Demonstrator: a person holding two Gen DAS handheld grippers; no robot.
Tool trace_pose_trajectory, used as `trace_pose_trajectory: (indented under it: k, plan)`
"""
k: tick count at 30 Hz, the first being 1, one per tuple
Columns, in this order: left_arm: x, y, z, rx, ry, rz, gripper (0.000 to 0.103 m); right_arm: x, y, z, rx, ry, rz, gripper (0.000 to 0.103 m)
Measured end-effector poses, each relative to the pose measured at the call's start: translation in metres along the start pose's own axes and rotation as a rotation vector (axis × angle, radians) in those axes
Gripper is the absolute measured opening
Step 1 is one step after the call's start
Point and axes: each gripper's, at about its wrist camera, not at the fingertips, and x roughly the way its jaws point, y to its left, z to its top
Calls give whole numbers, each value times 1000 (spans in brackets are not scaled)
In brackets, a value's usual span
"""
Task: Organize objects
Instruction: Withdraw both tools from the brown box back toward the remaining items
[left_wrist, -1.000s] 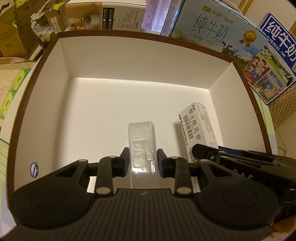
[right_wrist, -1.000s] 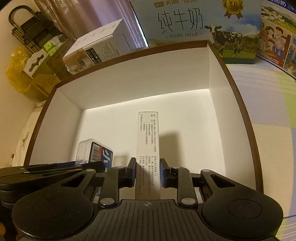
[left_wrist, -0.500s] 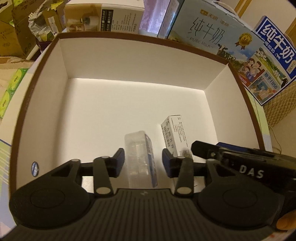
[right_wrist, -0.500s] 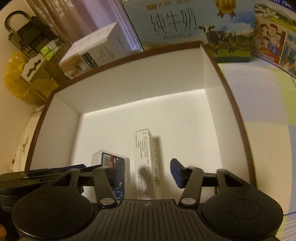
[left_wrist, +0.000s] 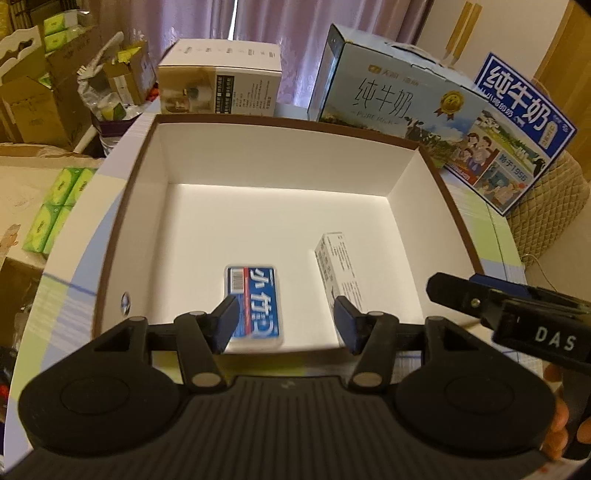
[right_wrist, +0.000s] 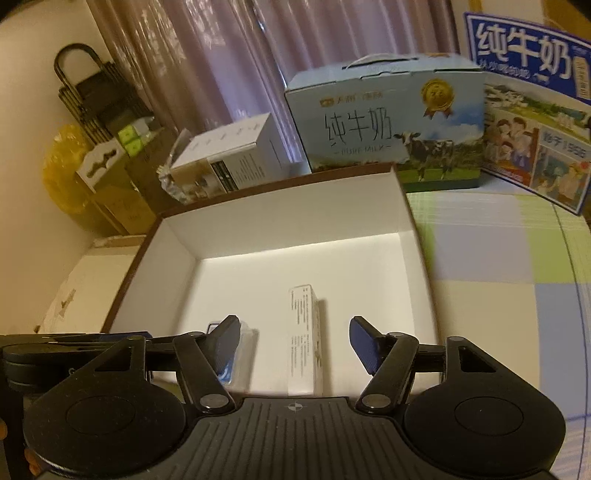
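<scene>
A white box with a brown rim holds two items on its floor. A blue and white packet lies flat near the front wall. To its right a slim white carton rests on its side. My left gripper hangs above the packet, its jaws opening, with nothing pressed between the pads. My right gripper is above the carton, jaws also opening, and the carton lies free below the gap.
Two blue milk cartons and a white appliance box stand behind the box. Cardboard boxes and green packs crowd the left. A checked tablecloth lies to the right. A black folding rack stands at the far left.
Both grippers let go of their items, opened and rose back from the box. The packet tipped flat onto the floor; the carton stays where it was set down.
</scene>
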Motion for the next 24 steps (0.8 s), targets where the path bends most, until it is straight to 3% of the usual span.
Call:
trace_pose_trajectory:
  k: [11, 24]
  plan:
    - [-59, -12, -48, -12, -32, 31, 53, -57, 1, -32, 1, -21, 72, 63]
    - [-93, -14, -104, -29, -17, 48, 55, -91, 1, -83, -24, 28, 90, 63]
